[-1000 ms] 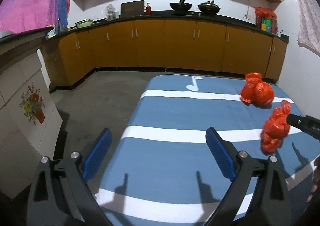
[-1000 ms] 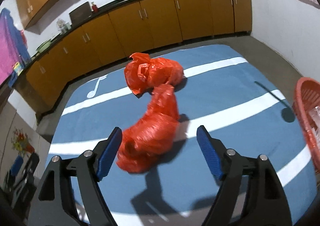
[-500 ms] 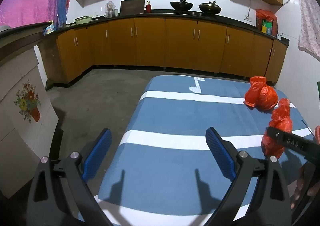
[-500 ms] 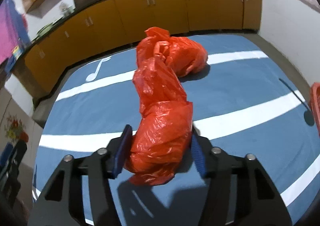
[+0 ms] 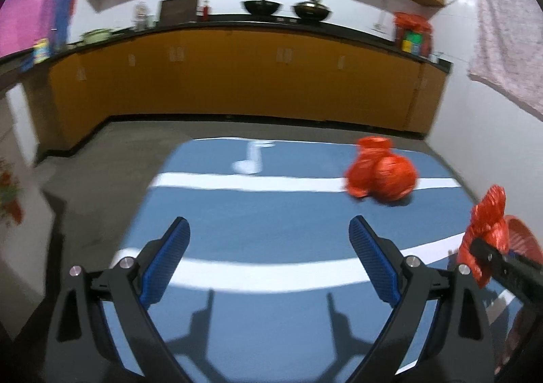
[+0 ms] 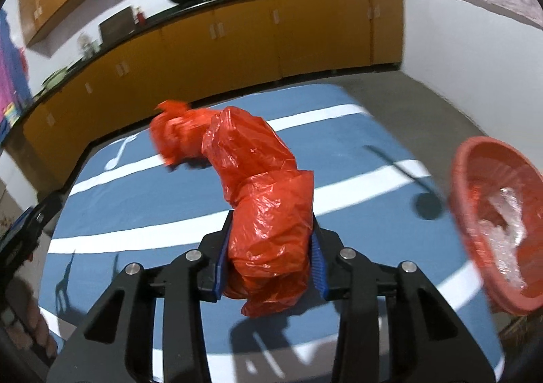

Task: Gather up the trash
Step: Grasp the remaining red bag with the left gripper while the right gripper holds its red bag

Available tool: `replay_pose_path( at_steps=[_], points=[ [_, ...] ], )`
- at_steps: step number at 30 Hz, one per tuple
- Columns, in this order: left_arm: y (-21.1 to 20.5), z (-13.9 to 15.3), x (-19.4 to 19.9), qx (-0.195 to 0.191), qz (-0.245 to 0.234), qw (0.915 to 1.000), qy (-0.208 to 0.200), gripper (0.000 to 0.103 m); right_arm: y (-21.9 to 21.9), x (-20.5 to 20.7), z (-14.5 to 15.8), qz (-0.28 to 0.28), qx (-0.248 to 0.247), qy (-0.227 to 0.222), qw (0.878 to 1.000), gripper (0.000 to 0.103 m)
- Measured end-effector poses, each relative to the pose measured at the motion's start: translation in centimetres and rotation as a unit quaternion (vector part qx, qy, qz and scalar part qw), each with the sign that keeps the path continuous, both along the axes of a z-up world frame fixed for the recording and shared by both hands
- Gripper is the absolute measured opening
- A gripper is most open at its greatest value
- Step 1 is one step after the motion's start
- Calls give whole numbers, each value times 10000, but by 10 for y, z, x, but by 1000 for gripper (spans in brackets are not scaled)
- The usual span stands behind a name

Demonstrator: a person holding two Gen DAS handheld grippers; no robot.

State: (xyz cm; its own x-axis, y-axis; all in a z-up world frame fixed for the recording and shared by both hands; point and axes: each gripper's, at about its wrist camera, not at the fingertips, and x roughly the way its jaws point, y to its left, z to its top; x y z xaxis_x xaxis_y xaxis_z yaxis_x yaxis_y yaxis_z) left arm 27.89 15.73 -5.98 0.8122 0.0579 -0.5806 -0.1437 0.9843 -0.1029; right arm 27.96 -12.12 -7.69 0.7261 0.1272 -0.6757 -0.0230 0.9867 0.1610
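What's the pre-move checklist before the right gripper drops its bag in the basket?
1. Right gripper shut on the held orange bag: ok.
2. Bag lifted off the blue mat: ok.
3. Red basket in view, to the right: ok.
4. Room inside basket: ok, some clear plastic already in it.
5. Left gripper open, holding nothing: ok.
6. Second orange bag on mat: not ok, still to collect.

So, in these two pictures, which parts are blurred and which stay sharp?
Left wrist view: the loose orange bag on the blue mat is smeared by motion, while the left gripper is sharp. Right wrist view: the held orange bag and right gripper are crisp, the red basket soft.
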Motion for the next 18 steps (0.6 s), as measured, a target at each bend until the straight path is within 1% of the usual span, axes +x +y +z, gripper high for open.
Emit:
replay_pose_path(
  at_steps=[3, 5, 8, 9, 10, 11, 12, 14, 18],
  points=[
    [-25, 1, 29, -177, -362, 9992, 20, 94, -23, -6, 0, -191, 29, -14, 9998, 39],
    [-43, 2, 52, -217, -567, 9982, -11, 97, -34, -9, -1, -253, 76, -2, 9997, 39],
    [-71, 4, 86, -166, -895, 9958, -56, 99, -50, -11, -6, -332, 208, 50, 9992, 39],
    [-83, 4, 102, -92, -1056, 9944, -30, 99, -54, -11, -7, -347, 254, 72, 9990, 39],
    [-89, 3, 110, -24, -1092, 9940, -12, 99, -58, -11, -8, -364, 304, 98, 9988, 39],
    [-97, 0, 125, 157, -1133, 9934, 35, 99, -62, -10, -9, -376, 346, 112, 9986, 39],
    [-101, -3, 136, 279, -1143, 9930, 87, 99, -64, -12, -9, -381, 365, 112, 9985, 39],
    [-104, -8, 153, 345, -1170, 9924, 185, 99, -68, -13, -9, -382, 394, 98, 9984, 39],
    [-107, -19, 171, 118, -1462, 9885, 360, 98, -74, -11, -9, -375, 444, 97, 9983, 39]
  ],
)
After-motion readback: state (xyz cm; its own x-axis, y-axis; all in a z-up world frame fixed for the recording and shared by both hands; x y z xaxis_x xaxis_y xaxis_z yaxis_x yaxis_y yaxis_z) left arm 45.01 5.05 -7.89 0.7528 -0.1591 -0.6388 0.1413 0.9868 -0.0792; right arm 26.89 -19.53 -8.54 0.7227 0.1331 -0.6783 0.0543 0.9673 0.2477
